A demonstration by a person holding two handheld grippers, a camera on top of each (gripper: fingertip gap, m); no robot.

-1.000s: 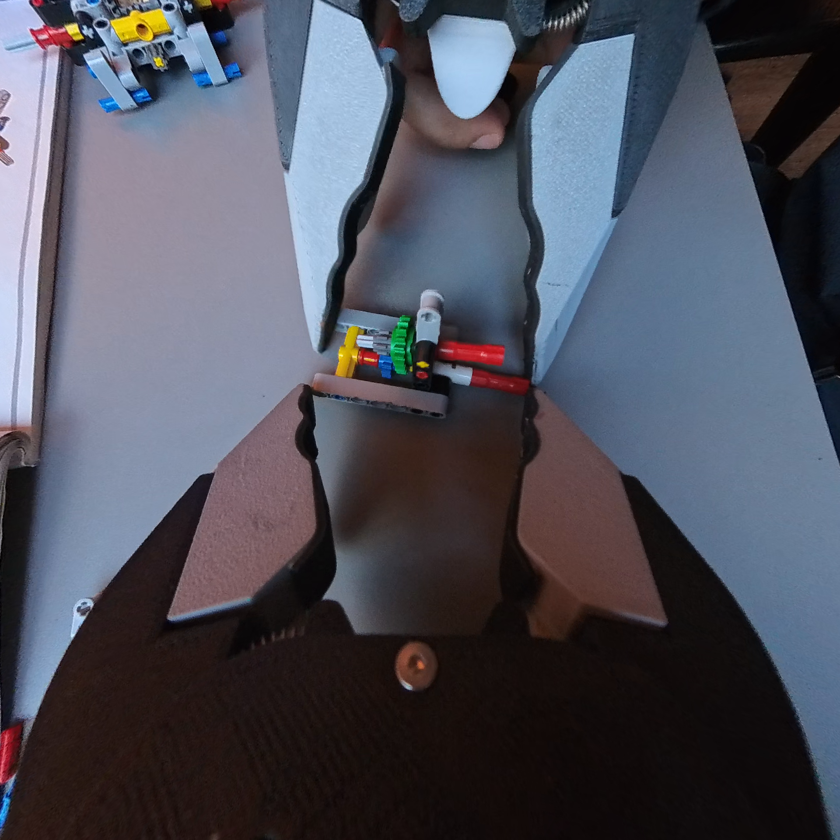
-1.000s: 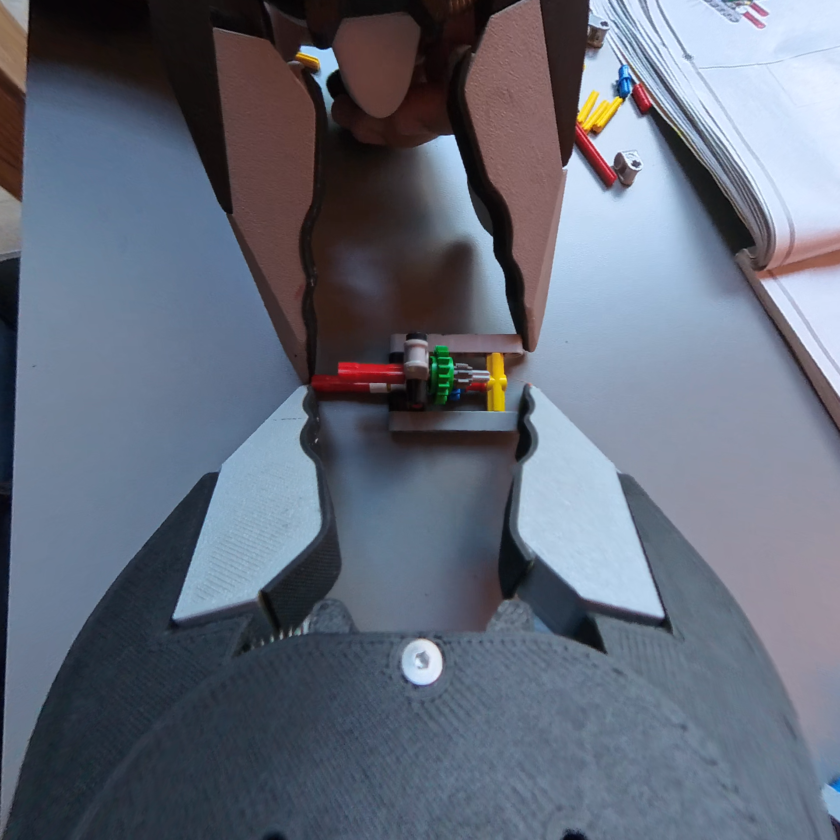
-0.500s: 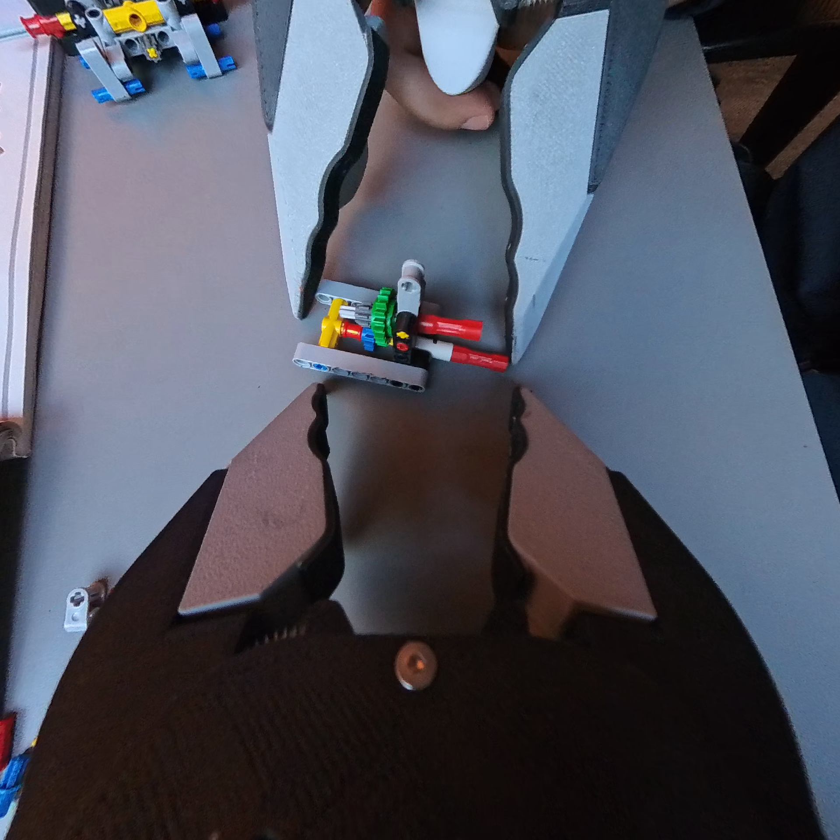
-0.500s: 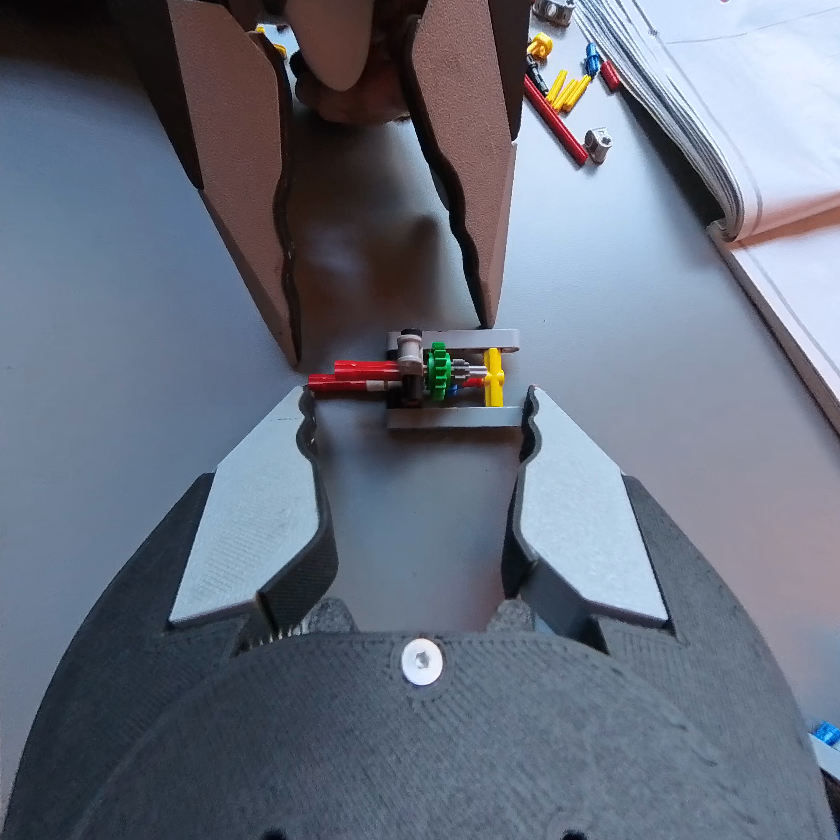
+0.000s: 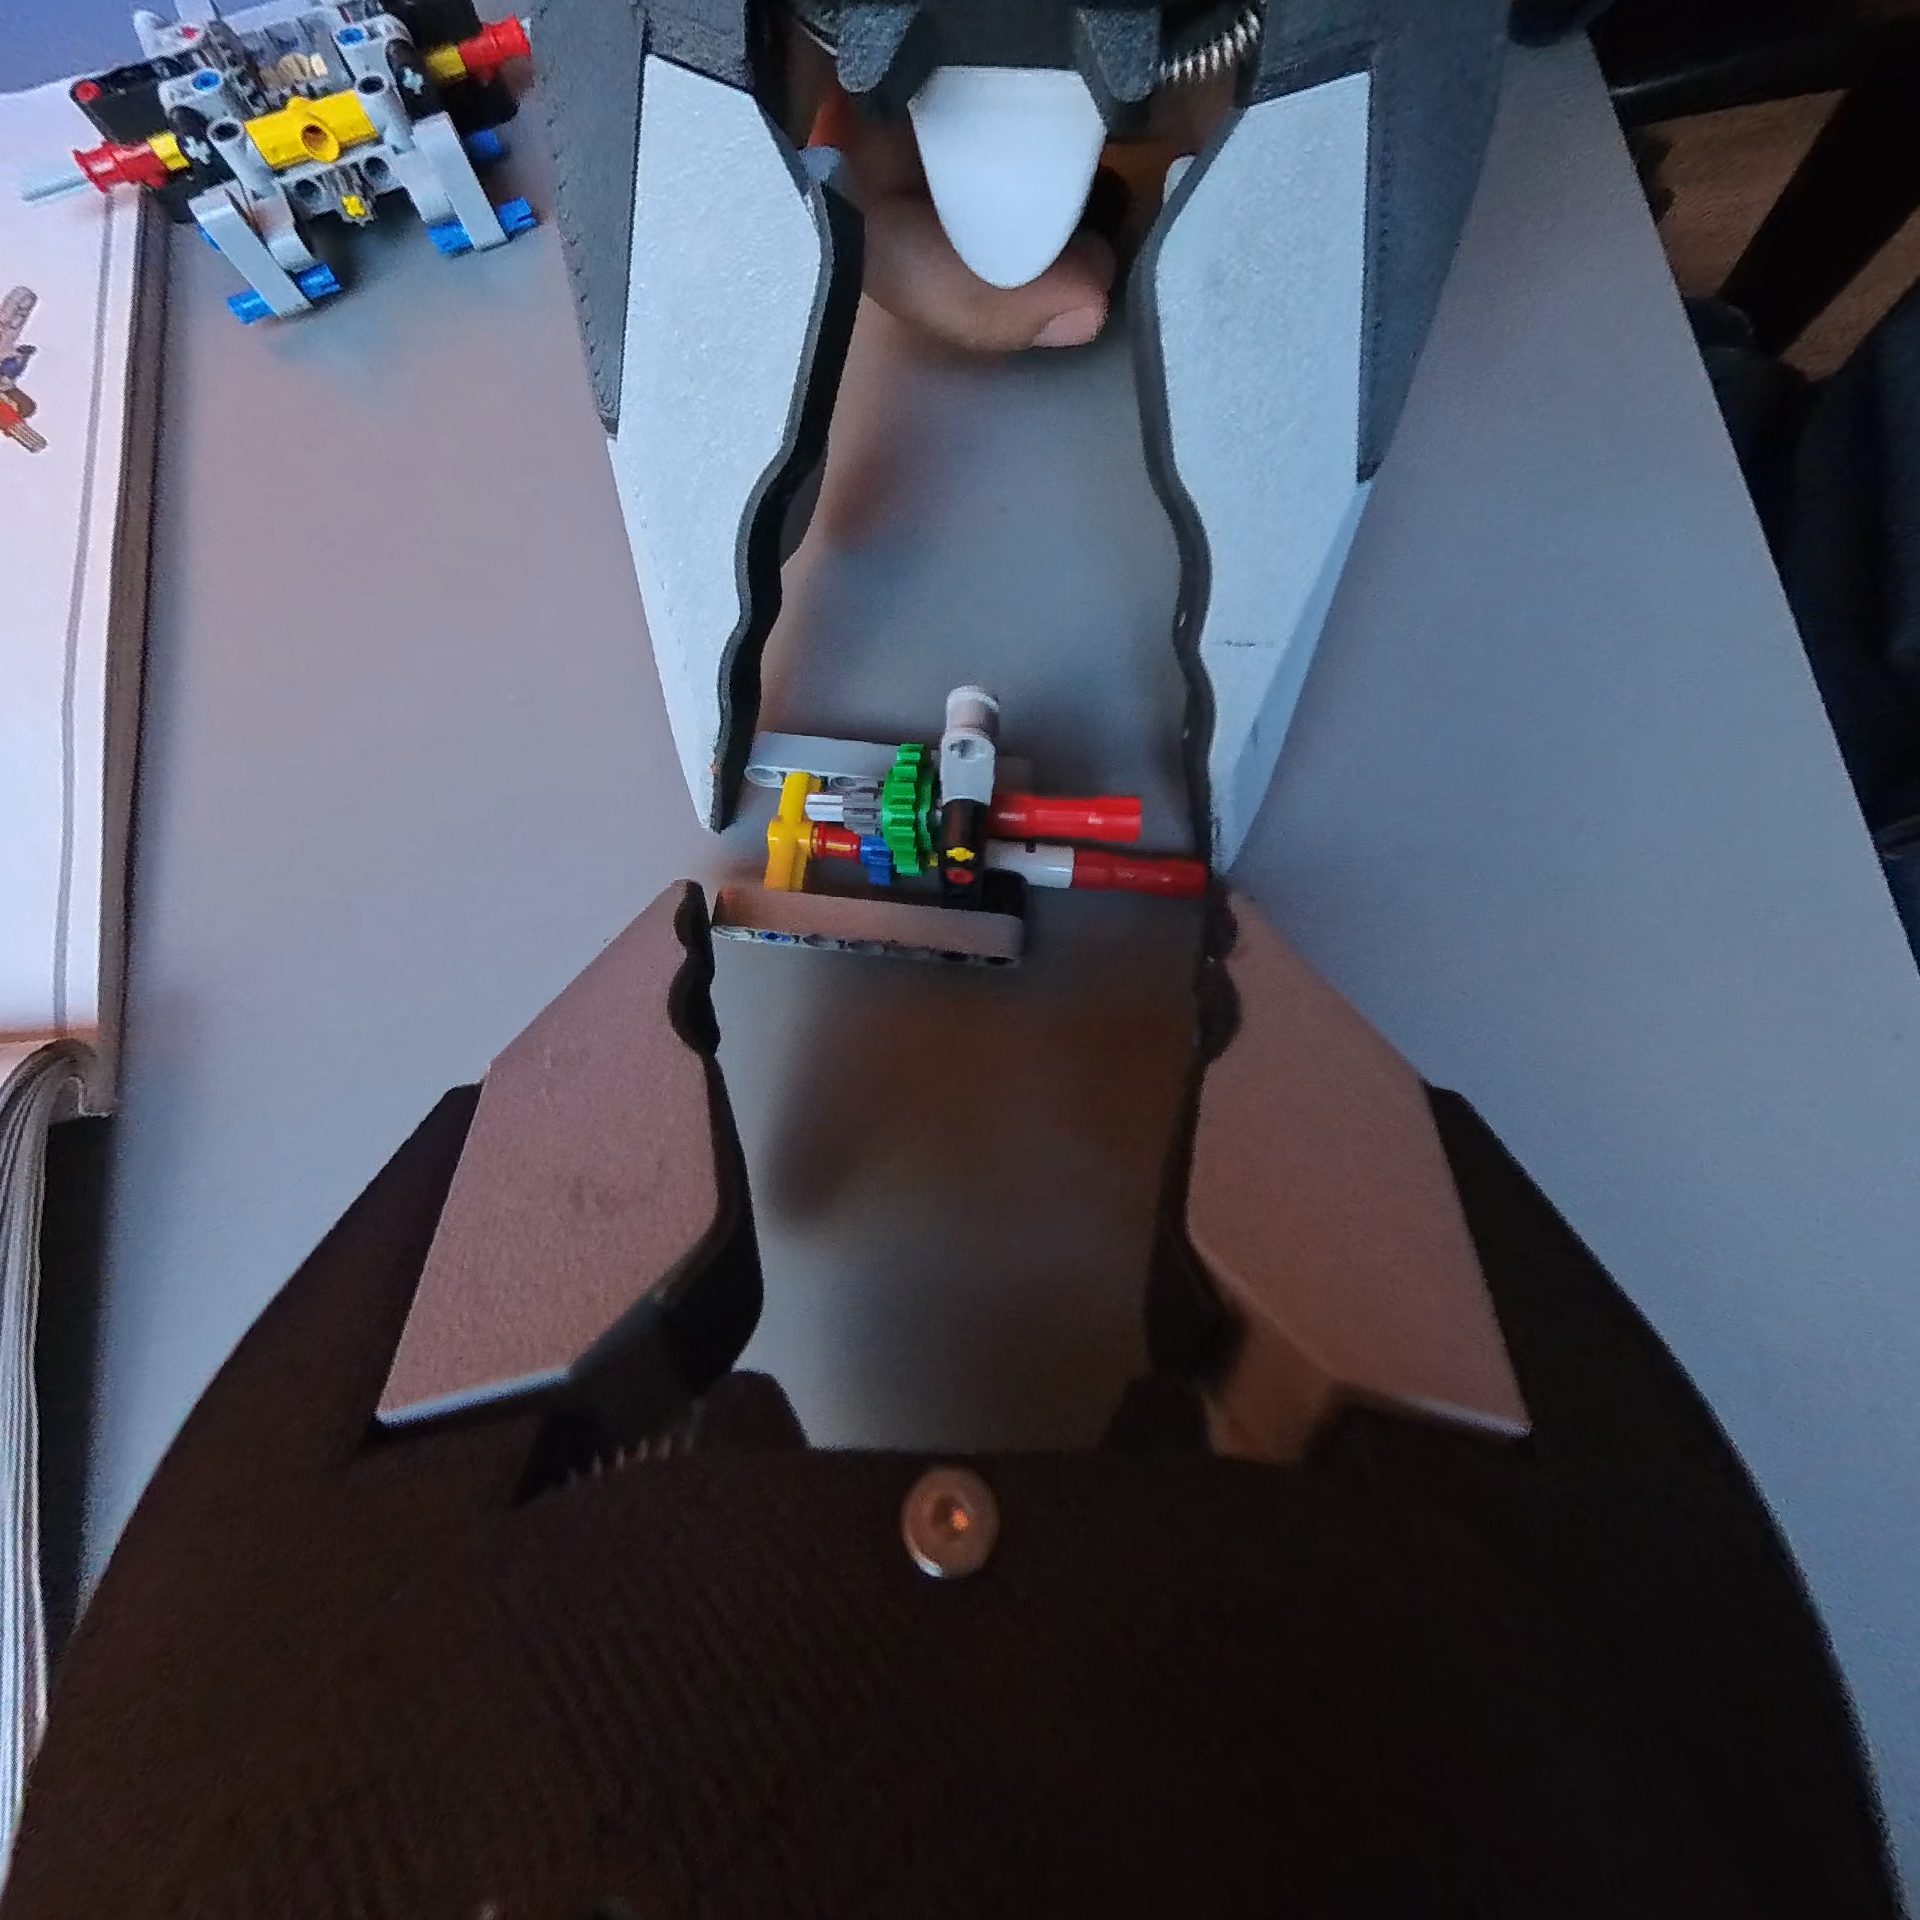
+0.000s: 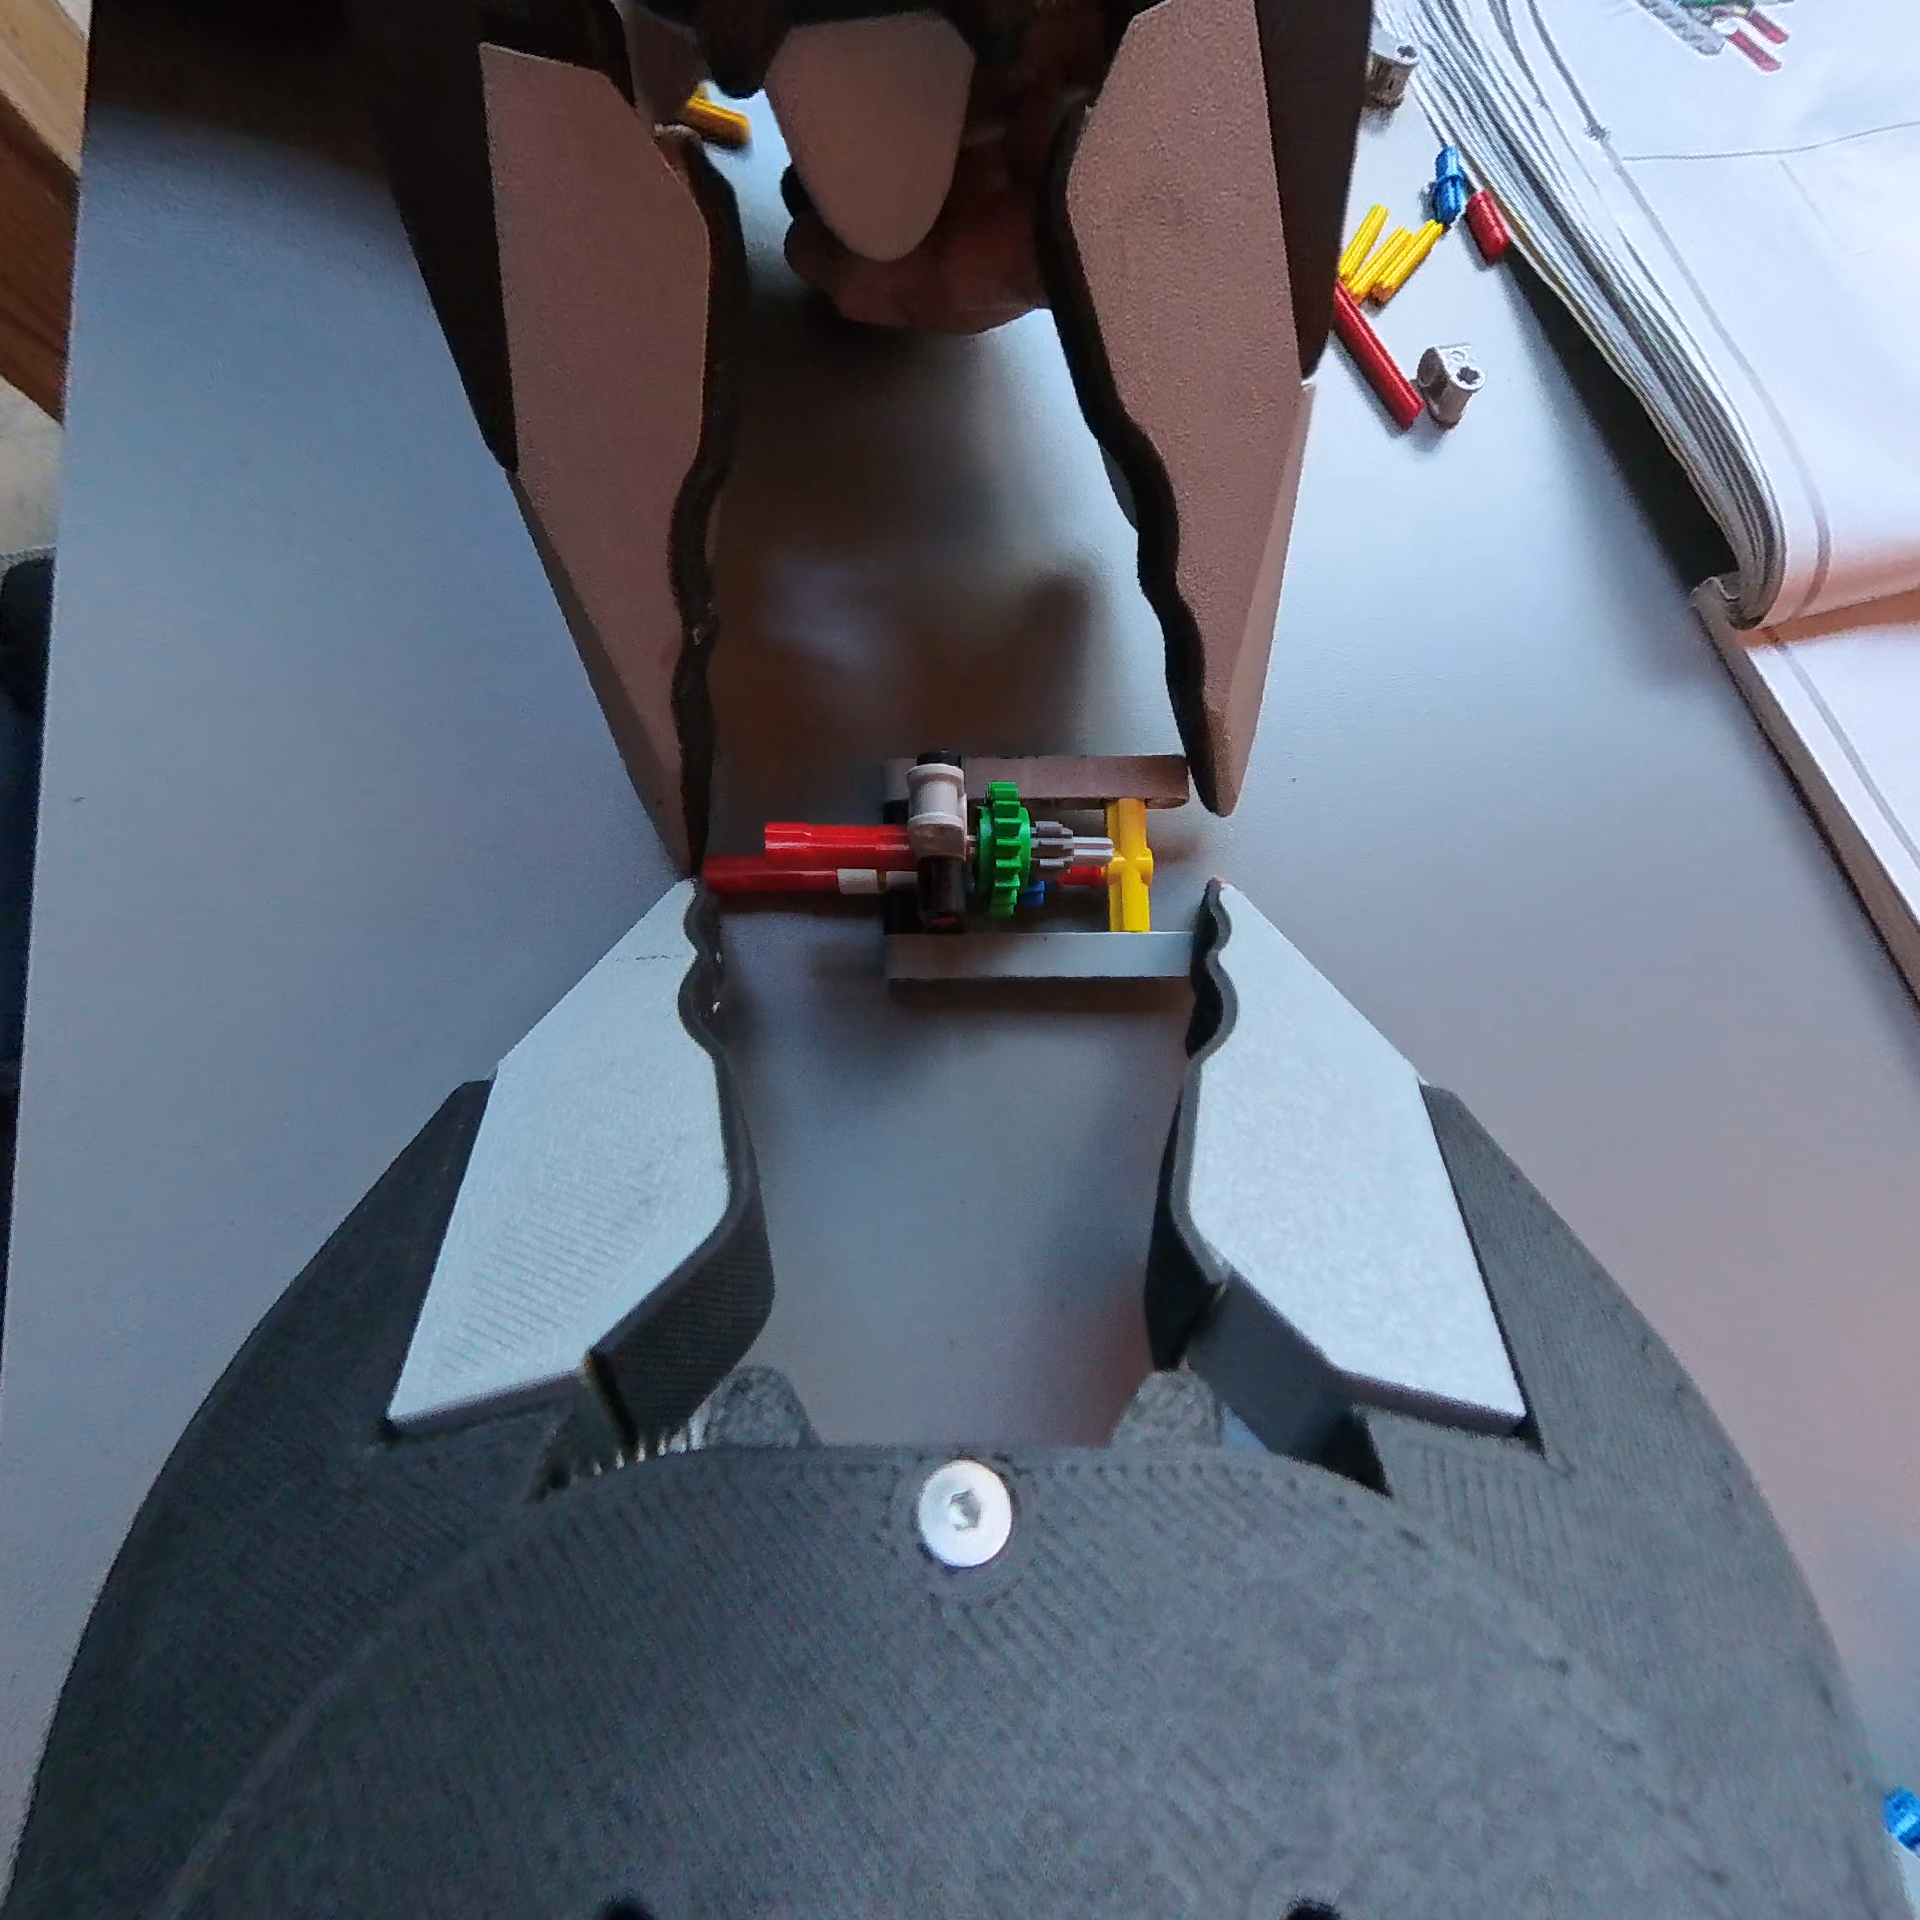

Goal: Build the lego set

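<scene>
— So, where do the two tongs stand?

— Facing each other, tip to tip, over the grey table [image 5: 395, 644]. The left tongs [image 5: 956, 914], with brown fingers, and the right tongs [image 6: 951, 904], with pale grey fingers, are both spread wide, and neither presses on anything.

— What lies between them?

— A small brick assembly [image 5: 925, 831], resting on the table: two grey beams, a green gear [image 6: 1003, 850], a yellow cross piece and two red axles [image 5: 1101, 842] sticking out to one side. One left fingertip sits just beside the end of the near beam, and a right fingertip just beside the end of the far beam; whether they touch it, I cannot tell. The tip of the longer red axle reaches close to where the other two fingertips meet.

— Anything else about?

— A larger brick model [image 5: 301, 145] at the far edge in the left view, an open booklet [image 6: 1704, 312] along the table's side, and loose yellow and red pins [image 6: 1382, 281] near it.
</scene>
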